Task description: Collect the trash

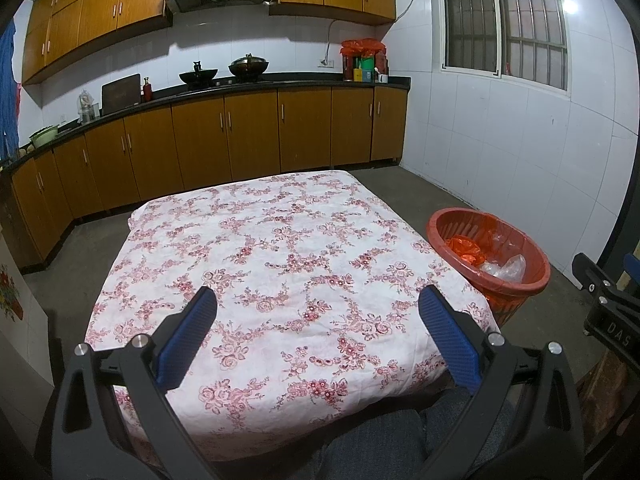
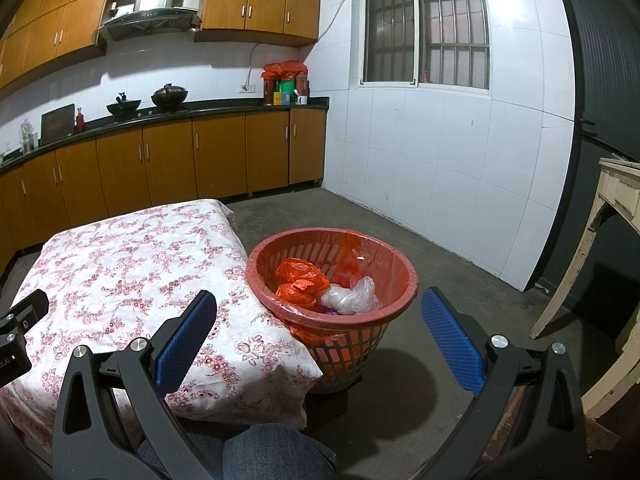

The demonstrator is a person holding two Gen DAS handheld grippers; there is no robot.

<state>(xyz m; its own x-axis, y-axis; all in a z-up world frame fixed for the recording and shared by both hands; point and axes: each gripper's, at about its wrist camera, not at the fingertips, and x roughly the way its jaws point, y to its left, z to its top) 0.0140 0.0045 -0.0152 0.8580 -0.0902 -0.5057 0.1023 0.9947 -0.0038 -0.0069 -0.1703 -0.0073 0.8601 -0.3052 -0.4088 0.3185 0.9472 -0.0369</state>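
Note:
A red plastic basket (image 2: 396, 284) lined with a red bag stands on the floor at the table's right side; it also shows in the left wrist view (image 1: 440, 236). Inside lie crumpled orange bags (image 2: 300, 280) and a clear plastic bag (image 2: 352, 296). The table (image 1: 280, 248) has a white cloth with pink flowers and nothing on it. My left gripper (image 1: 318, 300) is open and empty above the table's near part. My right gripper (image 2: 319, 304) is open and empty, just in front of the basket.
Wooden kitchen cabinets (image 1: 240, 140) and a dark counter with woks run along the back wall. A white tiled wall (image 2: 440, 168) with a barred window is on the right. A cream wooden furniture piece (image 2: 616, 208) stands at far right. My knees (image 2: 276, 452) are below.

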